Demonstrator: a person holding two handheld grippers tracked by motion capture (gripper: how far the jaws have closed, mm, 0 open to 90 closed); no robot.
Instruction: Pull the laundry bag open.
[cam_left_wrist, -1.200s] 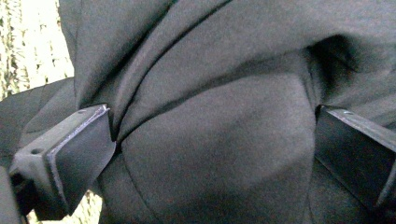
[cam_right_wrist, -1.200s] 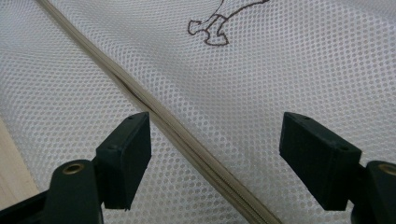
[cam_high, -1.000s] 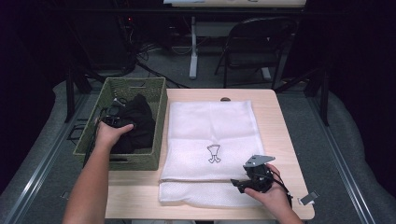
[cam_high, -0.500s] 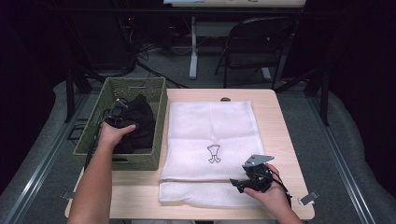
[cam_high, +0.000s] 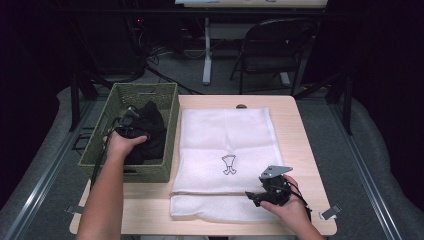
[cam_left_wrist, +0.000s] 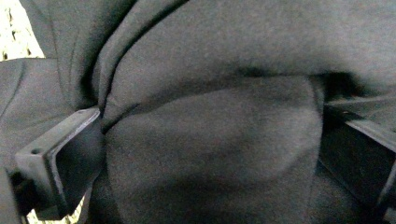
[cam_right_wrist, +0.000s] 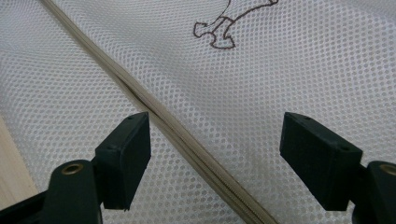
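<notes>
We're looking at the crumpled black cloth garment, lying inside the green woven rectangular basket at the left side of the light wooden table. In the left gripper view that dark fabric bulges up between the two black jaws, which stand apart with a fat fold of cloth between them; we cannot tell whether they actually pinch it. From the high view, our left gripper sits down in the basket on top of the garment, the left hand behind it.

Just beside the basket, spread flat over the middle of the table, lies the white mesh laundry bag with a small dark emblem stitched on it. Our right gripper rests over the bag's near edge, the right hand behind it. In the right gripper view its jaws are wide apart above the mesh, with the beige zipper seam running diagonally between them.
</notes>
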